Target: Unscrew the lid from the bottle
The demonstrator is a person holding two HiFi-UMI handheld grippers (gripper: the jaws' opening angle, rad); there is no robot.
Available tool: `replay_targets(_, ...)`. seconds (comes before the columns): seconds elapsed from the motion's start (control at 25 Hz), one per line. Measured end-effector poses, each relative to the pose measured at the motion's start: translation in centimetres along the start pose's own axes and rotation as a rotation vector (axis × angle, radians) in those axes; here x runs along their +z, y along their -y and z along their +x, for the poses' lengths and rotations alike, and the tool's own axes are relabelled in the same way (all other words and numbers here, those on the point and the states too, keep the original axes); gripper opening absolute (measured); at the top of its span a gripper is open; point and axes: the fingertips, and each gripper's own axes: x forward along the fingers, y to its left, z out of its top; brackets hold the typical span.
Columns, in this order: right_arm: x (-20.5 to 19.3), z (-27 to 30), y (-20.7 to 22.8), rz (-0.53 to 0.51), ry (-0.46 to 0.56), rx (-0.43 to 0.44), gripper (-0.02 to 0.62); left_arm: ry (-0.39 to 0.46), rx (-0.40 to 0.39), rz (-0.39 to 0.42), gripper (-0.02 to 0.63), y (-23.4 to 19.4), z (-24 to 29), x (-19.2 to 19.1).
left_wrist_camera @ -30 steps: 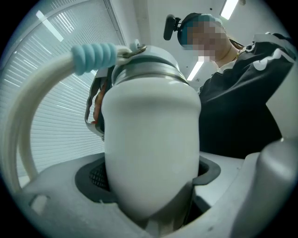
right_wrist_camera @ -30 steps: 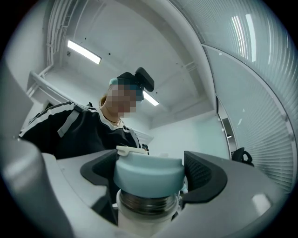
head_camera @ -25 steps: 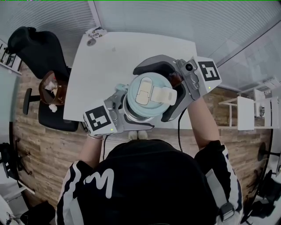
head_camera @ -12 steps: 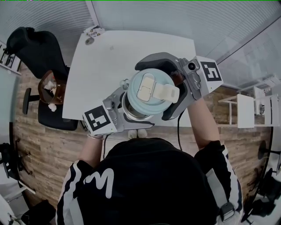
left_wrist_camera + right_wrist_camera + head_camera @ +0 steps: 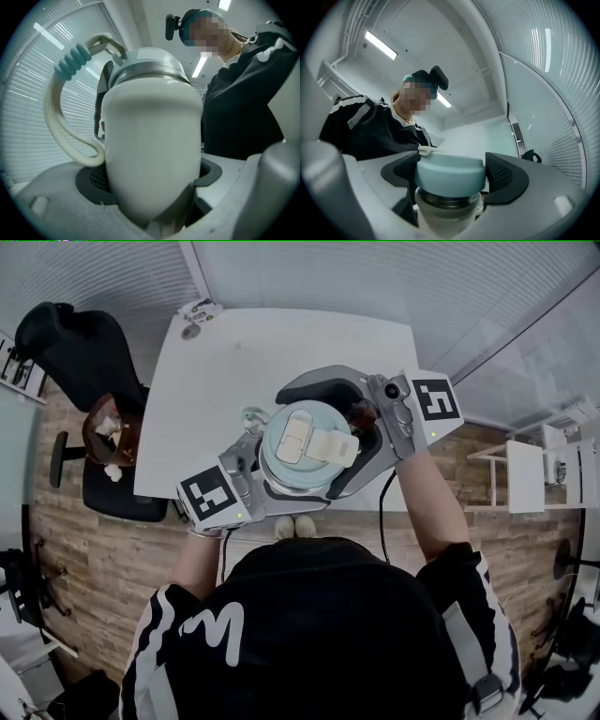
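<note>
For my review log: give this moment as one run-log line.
left gripper: shut on bottle | right gripper: fingers shut on light-blue lid | lid: on bottle, not yet off

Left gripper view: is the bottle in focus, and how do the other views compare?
Left gripper view: the bottle fills the frame, soft and blurred. Right gripper view: the lid is sharper, vignetted corners. Head view: evenly lit, fisheye curves the table edges.
</note>
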Motion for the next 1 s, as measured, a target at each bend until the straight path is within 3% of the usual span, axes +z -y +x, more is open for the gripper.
replay_targets(0.2, -0.6, 0.1, 0.2, 0.003, -0.008, -0.022, 0.443, -0.008, 0.010, 0.005, 0.451, -0.1, -0.2, -0.3)
replay_targets(0.6, -2.9, 1.3, -0.3, -0.047, -0.148, -0.053, 0.443, -0.006, 0.021, 0.004, 0.451, 0.1, -0.4, -0.8)
replay_targets(1.0, -2.8, 1.7, 0.1, -0.068, -0.155, -0.194, 0.445, 0.035, 0.063, 0.015, 0.450, 0.2, -1.3, -0.7)
